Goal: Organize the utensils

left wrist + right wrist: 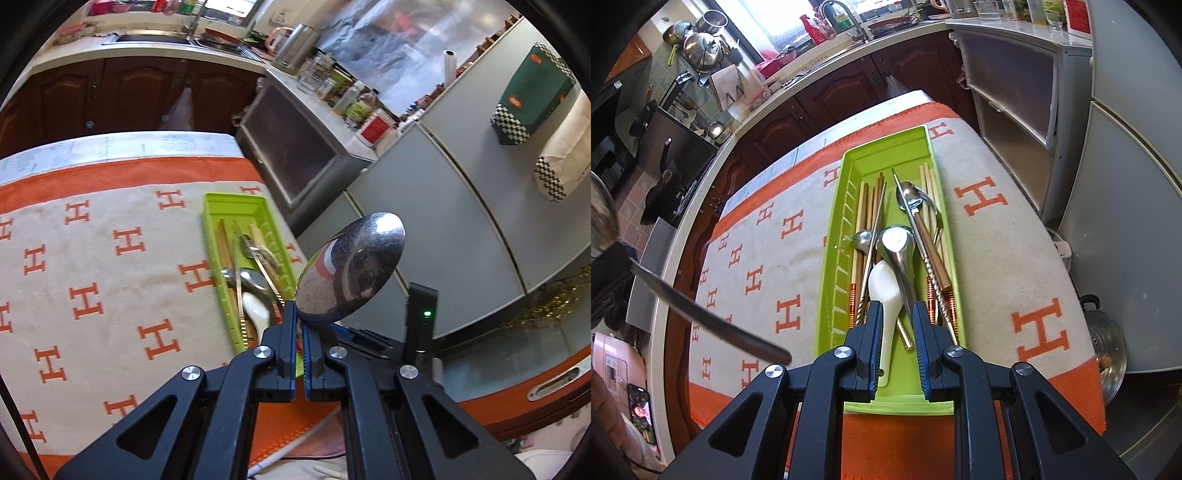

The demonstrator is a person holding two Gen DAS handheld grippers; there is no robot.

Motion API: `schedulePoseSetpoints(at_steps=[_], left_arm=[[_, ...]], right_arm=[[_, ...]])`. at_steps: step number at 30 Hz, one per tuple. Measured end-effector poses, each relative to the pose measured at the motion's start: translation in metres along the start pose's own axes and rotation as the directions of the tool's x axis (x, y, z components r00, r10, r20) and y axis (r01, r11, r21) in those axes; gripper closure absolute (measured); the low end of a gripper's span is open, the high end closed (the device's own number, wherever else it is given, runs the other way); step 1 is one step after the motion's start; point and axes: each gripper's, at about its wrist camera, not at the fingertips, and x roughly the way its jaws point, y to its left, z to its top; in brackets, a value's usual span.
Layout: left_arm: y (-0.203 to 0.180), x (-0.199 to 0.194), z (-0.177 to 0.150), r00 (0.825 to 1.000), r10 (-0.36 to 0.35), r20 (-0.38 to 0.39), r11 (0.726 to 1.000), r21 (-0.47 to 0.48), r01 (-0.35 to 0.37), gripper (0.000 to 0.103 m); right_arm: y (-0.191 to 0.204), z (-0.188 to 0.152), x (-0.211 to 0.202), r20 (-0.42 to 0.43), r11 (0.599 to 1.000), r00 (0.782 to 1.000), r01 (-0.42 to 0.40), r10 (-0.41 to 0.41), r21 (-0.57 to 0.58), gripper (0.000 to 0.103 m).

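Observation:
My left gripper is shut on a large steel spoon, whose bowl sticks up to the right, off the table's right edge. Its long handle crosses the left of the right wrist view. A lime-green tray lies on the cloth with wooden chopsticks, metal spoons and a white ceramic spoon in it. My right gripper hovers over the near end of the tray, its jaws a narrow gap apart. The white spoon's handle and a steel spoon run under that gap, and the pads press on nothing that I can see.
A beige and orange cloth with H marks covers the table. A grey fridge and a low cabinet stand to the right. A pot lid sits low at the right, and dark wooden cupboards stand beyond.

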Motion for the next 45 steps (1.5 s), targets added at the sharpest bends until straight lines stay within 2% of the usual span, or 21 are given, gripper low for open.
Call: schedulePoseSetpoints(at_steps=[4, 7, 10, 13, 16, 18, 20, 22, 26, 28, 32, 34, 35, 38, 40, 42, 44, 45], left_arm=[[-0.003, 0.025, 0.011, 0.999, 0.003, -0.043, 1.0, -0.002, -0.004, 0.103], [0.006, 0.061, 0.018, 0.994, 0.05, -0.096, 0.998, -0.02, -0.052, 0.102], [0.019, 0.103, 0.02, 0.983, 0.111, -0.148, 0.993, -0.031, -0.117, 0.102], [0.028, 0.129, 0.019, 0.97, 0.155, -0.188, 0.986, -0.032, -0.164, 0.1], [0.032, 0.15, 0.014, 0.955, 0.206, -0.213, 0.977, -0.017, -0.215, 0.1], [0.032, 0.153, 0.012, 0.953, 0.218, -0.211, 0.974, -0.01, -0.225, 0.1], [0.03, 0.151, 0.012, 0.953, 0.229, -0.2, 0.972, -0.006, -0.235, 0.094], [0.03, 0.146, 0.012, 0.952, 0.249, -0.179, 0.967, 0.001, -0.253, 0.082], [0.029, 0.129, 0.008, 0.948, 0.28, -0.15, 0.959, 0.015, -0.281, 0.073], [0.03, 0.119, 0.005, 0.943, 0.303, -0.134, 0.953, 0.023, -0.303, 0.063], [0.033, 0.099, -0.004, 0.934, 0.343, -0.099, 0.939, 0.033, -0.342, 0.054], [0.04, 0.086, -0.015, 0.926, 0.367, -0.083, 0.93, 0.022, -0.366, 0.045], [0.042, 0.082, -0.018, 0.925, 0.372, -0.08, 0.928, 0.018, -0.372, 0.044], [0.05, 0.067, -0.034, 0.914, 0.4, -0.071, 0.916, 0.009, -0.4, 0.04], [0.055, 0.059, -0.043, 0.905, 0.419, -0.067, 0.907, -0.004, -0.42, 0.031], [0.058, 0.051, -0.05, 0.896, 0.441, -0.057, 0.897, -0.007, -0.442, 0.026], [0.055, 0.046, -0.055, 0.882, 0.469, -0.041, 0.883, 0.0, -0.469, 0.024], [0.054, 0.041, -0.059, 0.867, 0.498, -0.022, 0.867, 0.007, -0.498, 0.023]], right_arm=[[-0.006, 0.0, -0.004, 0.013, 1.0, 1.0, 0.005, -0.005, 0.021, 0.086], [-0.011, -0.001, -0.008, 0.023, 0.999, 1.0, 0.016, -0.016, 0.032, 0.086], [-0.018, -0.003, -0.012, 0.033, 0.998, 0.999, 0.027, -0.028, 0.051, 0.086], [-0.027, -0.006, -0.014, 0.037, 0.996, 0.999, 0.036, -0.039, 0.077, 0.086], [-0.034, -0.009, -0.015, 0.036, 0.994, 0.998, 0.039, -0.043, 0.104, 0.086], [-0.037, -0.011, -0.014, 0.036, 0.993, 0.998, 0.045, -0.049, 0.113, 0.086], [-0.038, -0.012, -0.015, 0.037, 0.992, 0.998, 0.046, -0.051, 0.117, 0.086], [-0.037, -0.013, -0.014, 0.035, 0.992, 0.998, 0.046, -0.05, 0.117, 0.086], [-0.029, -0.014, -0.013, 0.031, 0.994, 0.998, 0.043, -0.046, 0.103, 0.086], [-0.023, -0.015, -0.011, 0.027, 0.995, 0.999, 0.042, -0.045, 0.089, 0.086], [-0.009, -0.019, -0.012, 0.028, 0.997, 0.999, 0.041, -0.043, 0.062, 0.086], [-0.002, -0.021, -0.013, 0.029, 0.998, 0.999, 0.041, -0.043, 0.046, 0.086], [0.002, -0.023, -0.014, 0.029, 0.998, 0.999, 0.042, -0.043, 0.037, 0.086], [0.014, -0.03, -0.014, 0.023, 0.999, 0.999, 0.047, -0.047, 0.011, 0.086], [0.021, -0.035, -0.013, 0.015, 0.999, 0.999, 0.048, -0.048, -0.007, 0.086], [0.028, -0.04, -0.011, 0.005, 0.998, 0.999, 0.049, -0.049, -0.029, 0.086], [0.036, -0.043, -0.01, 0.005, 0.997, 0.999, 0.047, -0.047, -0.053, 0.086], [0.042, -0.046, -0.011, 0.008, 0.996, 0.999, 0.05, -0.049, -0.068, 0.086]])
